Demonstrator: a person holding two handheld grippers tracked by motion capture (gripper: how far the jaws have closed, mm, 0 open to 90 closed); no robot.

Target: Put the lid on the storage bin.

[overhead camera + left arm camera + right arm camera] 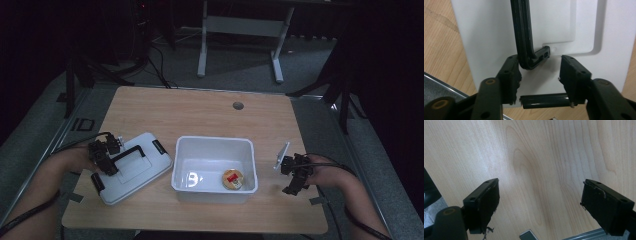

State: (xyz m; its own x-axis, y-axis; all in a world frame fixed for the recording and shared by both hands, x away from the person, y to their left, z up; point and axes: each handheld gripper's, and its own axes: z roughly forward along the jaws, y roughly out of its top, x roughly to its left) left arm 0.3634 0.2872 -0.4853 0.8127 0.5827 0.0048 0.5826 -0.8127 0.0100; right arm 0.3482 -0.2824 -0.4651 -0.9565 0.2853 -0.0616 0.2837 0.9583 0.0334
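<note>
**Left jaws straddle the lid handle's corner**

We see the left gripper (540,77) spread, empty, above the white lid (134,167), which lies flat left of the open bin (215,169). The black handle (524,32) runs straight away from the jaws. Our right gripper (541,205) hangs wide over bare table (536,157). The round item (233,179) inside the bin is too small to identify.

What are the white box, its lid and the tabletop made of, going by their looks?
The white box looks like glossy moulded plastic: light glints off its inside floor. The lid seems matte white plastic with a black, likely plastic, handle. The tabletop shows pale wood grain, though it may be laminate rather than solid wood.
</note>
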